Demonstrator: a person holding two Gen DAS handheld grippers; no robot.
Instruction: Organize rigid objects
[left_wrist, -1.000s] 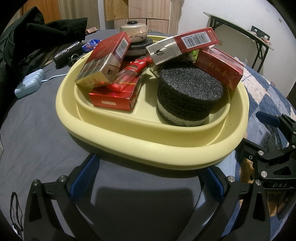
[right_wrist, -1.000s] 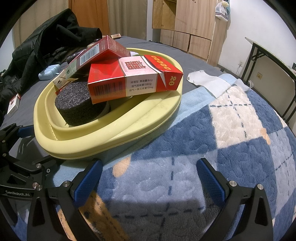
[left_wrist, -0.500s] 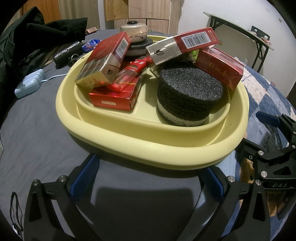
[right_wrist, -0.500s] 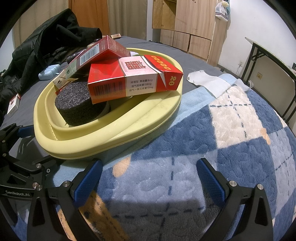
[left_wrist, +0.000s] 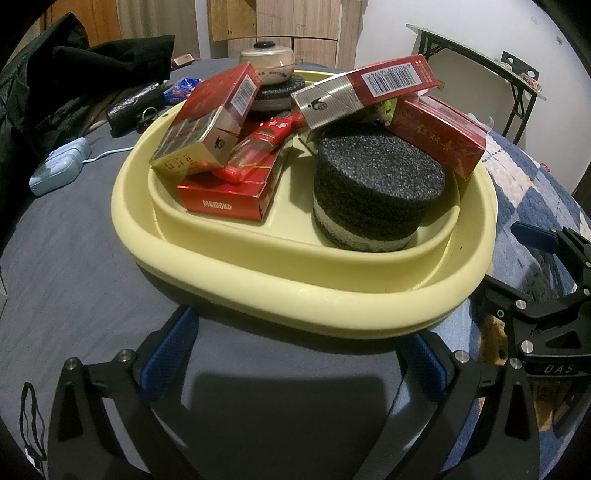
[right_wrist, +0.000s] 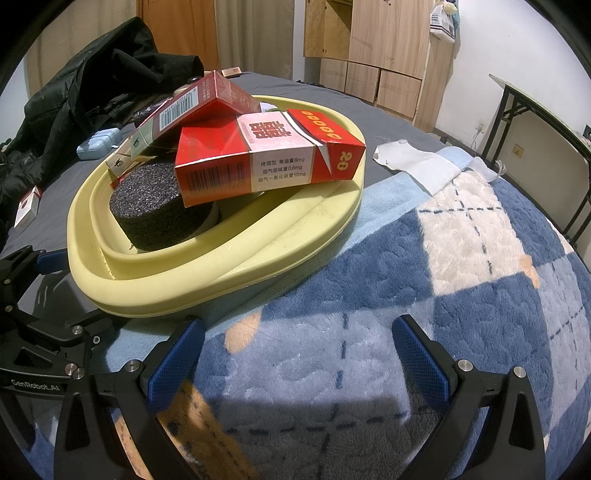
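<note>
I have both tools spread and empty, left tool (left_wrist: 295, 358) and right tool (right_wrist: 299, 354) just short of the yellow tray (left_wrist: 280, 280) on the bed, piled with red boxes (right_wrist: 266, 158) and a foam puck (left_wrist: 376, 192).

- Yellow tray (left_wrist: 258, 266): oval, double-rimmed, piled full.
- Black foam cylinder (left_wrist: 376, 192): upright at the tray's right side.
- Red "DIAMOND" pack (left_wrist: 225, 201): flat on the tray's left floor.
- Red-and-gold pack (left_wrist: 207, 125): tilted atop it.
- Barcode pack (left_wrist: 369, 88): slanted above the cylinder.
</note>
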